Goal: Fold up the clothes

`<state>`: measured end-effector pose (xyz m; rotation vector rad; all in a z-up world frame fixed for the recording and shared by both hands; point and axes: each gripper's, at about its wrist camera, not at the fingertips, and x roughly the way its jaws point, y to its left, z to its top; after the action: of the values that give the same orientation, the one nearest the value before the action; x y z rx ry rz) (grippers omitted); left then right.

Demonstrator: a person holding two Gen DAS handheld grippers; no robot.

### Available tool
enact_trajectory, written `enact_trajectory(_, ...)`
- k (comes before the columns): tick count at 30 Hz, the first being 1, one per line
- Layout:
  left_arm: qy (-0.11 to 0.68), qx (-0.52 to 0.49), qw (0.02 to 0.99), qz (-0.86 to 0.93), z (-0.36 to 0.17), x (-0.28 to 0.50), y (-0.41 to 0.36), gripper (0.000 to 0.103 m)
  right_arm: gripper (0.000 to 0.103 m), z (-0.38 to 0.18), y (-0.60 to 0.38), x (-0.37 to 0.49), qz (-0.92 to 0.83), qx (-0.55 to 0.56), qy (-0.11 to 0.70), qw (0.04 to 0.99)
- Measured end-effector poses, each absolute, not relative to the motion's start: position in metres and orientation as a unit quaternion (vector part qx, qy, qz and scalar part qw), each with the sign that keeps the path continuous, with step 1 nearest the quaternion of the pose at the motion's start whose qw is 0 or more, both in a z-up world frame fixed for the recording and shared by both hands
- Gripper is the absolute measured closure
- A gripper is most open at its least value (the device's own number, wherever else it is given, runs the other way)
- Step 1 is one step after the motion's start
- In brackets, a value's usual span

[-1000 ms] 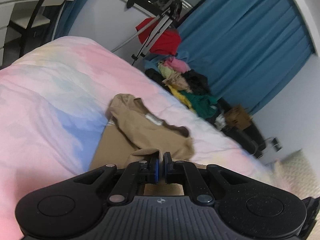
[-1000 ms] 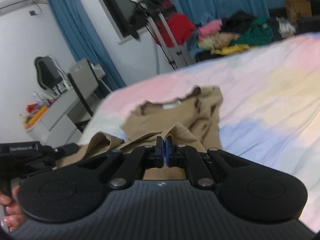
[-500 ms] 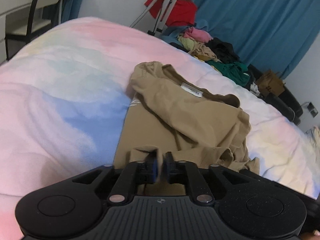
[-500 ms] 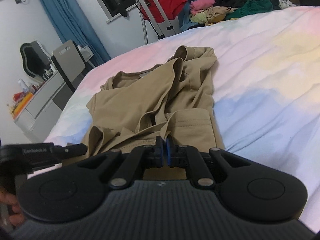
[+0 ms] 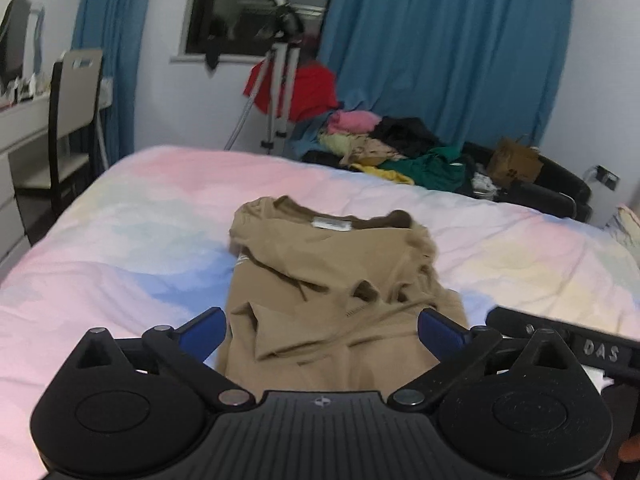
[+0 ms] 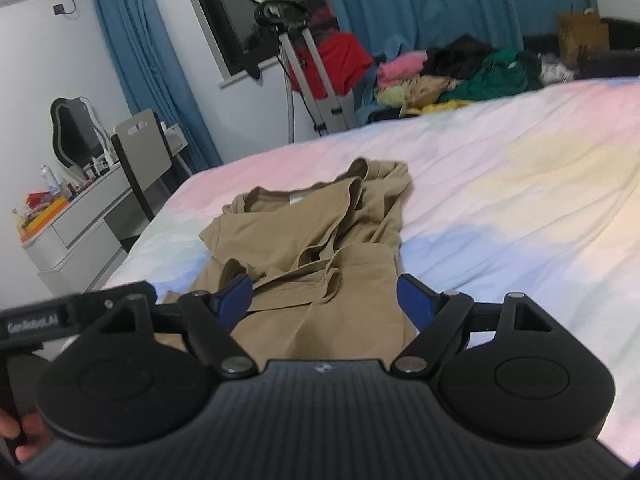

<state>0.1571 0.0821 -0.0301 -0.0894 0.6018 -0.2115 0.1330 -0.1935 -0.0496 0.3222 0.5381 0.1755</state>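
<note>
A tan shirt point(image 5: 332, 280) lies crumpled on the pastel bedspread point(image 5: 120, 240), collar and white label at its far end. It also shows in the right wrist view point(image 6: 316, 240). My left gripper point(image 5: 322, 330) is open and empty, just above the shirt's near hem, its blue pads point(image 5: 202, 330) spread wide. My right gripper point(image 6: 326, 298) is open and empty over the same near edge, its pads point(image 6: 414, 300) apart. The two grippers sit side by side; the right one's body point(image 5: 560, 340) shows at the right of the left wrist view.
A pile of coloured clothes point(image 5: 384, 148) lies on a dark sofa beyond the bed. A tripod point(image 5: 276, 100) with a red garment stands near the window. A chair point(image 5: 68, 120) and white desk point(image 6: 72, 224) stand left of the bed.
Both grippers were shut on the shirt's hem and have opened, letting it drop onto the bed. Both have tilted up, so more of the room shows.
</note>
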Motion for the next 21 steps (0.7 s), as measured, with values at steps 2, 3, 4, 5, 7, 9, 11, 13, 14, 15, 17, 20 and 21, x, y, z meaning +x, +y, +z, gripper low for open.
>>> enact_trajectory(2, 0.29, -0.037, 0.95, -0.113, -0.025, 0.139, 0.08, 0.0, 0.022, -0.043, -0.192, 0.118, 0.084, 0.15, 0.256, 0.951)
enact_trajectory(3, 0.289, -0.037, 0.949, -0.117, -0.024, 0.131, 0.081, 0.0, 0.022, -0.04, -0.191, 0.111, 0.083, 0.147, 0.253, 0.953)
enact_trajectory(4, 0.29, -0.039, 0.949, -0.12, -0.023, 0.124, 0.084, 0.0, 0.022, -0.037, -0.19, 0.105, 0.082, 0.145, 0.251, 0.954)
enact_trajectory(5, 0.292, -0.04, 0.948, -0.12, -0.024, 0.119, 0.086, 0.0, 0.022, -0.035, -0.189, 0.098, 0.082, 0.142, 0.248, 0.955)
enact_trajectory(7, 0.302, -0.04, 0.946, -0.115, -0.027, 0.113, 0.09, 0.0, 0.022, -0.032, -0.191, 0.088, 0.077, 0.145, 0.246, 0.955)
enact_trajectory(9, 0.322, -0.037, 0.941, -0.1, -0.034, 0.116, 0.095, 0.001, 0.022, -0.033, -0.199, 0.082, 0.067, 0.162, 0.247, 0.953)
enact_trajectory(11, 0.346, -0.05, 0.934, -0.081, -0.044, 0.125, 0.104, 0.007, 0.022, -0.038, -0.212, 0.083, 0.059, 0.194, 0.255, 0.945)
enact_trajectory(13, 0.37, -0.07, 0.924, -0.065, -0.055, 0.135, 0.114, 0.014, 0.022, -0.049, -0.225, 0.089, 0.059, 0.228, 0.273, 0.933)
enact_trajectory(14, 0.383, -0.082, 0.918, -0.063, -0.061, 0.139, 0.118, 0.018, 0.022, -0.057, -0.23, 0.093, 0.058, 0.243, 0.285, 0.925)
enact_trajectory(15, 0.396, -0.094, 0.911, -0.061, -0.067, 0.143, 0.122, 0.02, 0.029, -0.064, -0.233, 0.097, 0.057, 0.255, 0.298, 0.918)
enact_trajectory(17, 0.421, -0.119, 0.898, -0.057, -0.079, 0.152, 0.131, 0.028, 0.032, -0.079, -0.235, 0.105, 0.057, 0.269, 0.325, 0.905)
enact_trajectory(20, 0.435, -0.114, 0.892, -0.046, -0.091, 0.155, 0.131, 0.039, 0.042, -0.093, -0.229, 0.112, 0.063, 0.274, 0.345, 0.895)
enact_trajectory(21, 0.437, -0.113, 0.891, -0.046, -0.094, 0.156, 0.13, 0.041, 0.047, -0.097, -0.227, 0.114, 0.065, 0.275, 0.351, 0.893)
